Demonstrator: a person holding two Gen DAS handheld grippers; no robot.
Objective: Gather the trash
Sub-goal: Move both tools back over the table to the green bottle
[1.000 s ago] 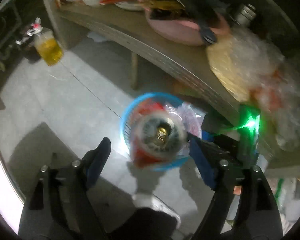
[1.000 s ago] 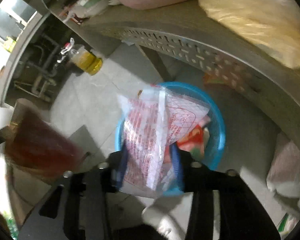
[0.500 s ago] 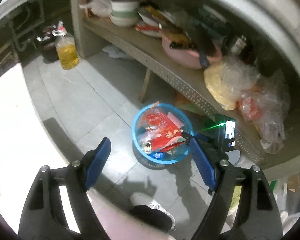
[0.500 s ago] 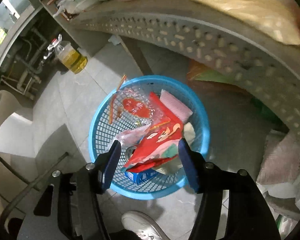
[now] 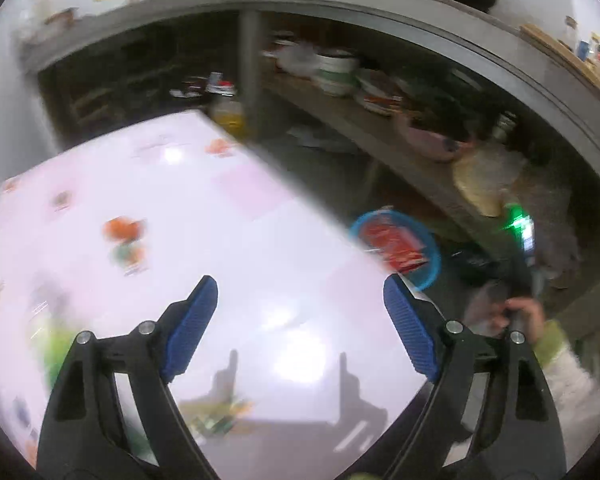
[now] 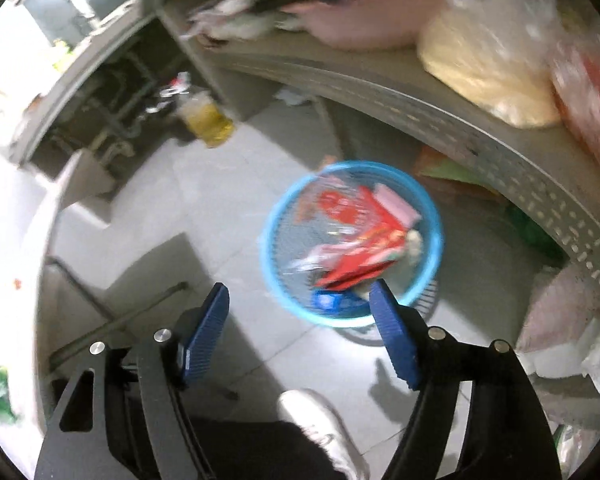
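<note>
Left-hand tongs [image 5: 298, 284]: hung spread wide and empty above a glossy white tabletop [image 5: 260, 216], pointed steeply down at it. Right-hand tongs [image 6: 298, 286]: caught with jaws opening, nothing between them, aimed at grey floor tiles [image 6: 220, 184] just short of a round blue plastic mesh basket [image 6: 269, 240]. Held red, pink and clear crumpled wrappers [image 6: 356, 256], that basket, and stood on the floor in front of a grey perforated metal shelf [image 6: 500, 152]; appeared ahead and to the right of the right-hand gap, its near rim behind the right pad in that view. Remaining trash: lay scattered over the tabletop as small blurred scraps, chief among them an orange-and-green crumpled wrapper [image 5: 124, 236], ahead and to the left of the left-hand tongs, well apart from the pads. Too smeared to give a long axis. Judged nearer to the left hand by far, since only the table's far corner showed in the right-hand view; hence judged a forward-left reach, with jaws already wide enough. Basket [image 5: 434, 256] seen from the left wrist beyond the table's right edge, lower down.
</note>
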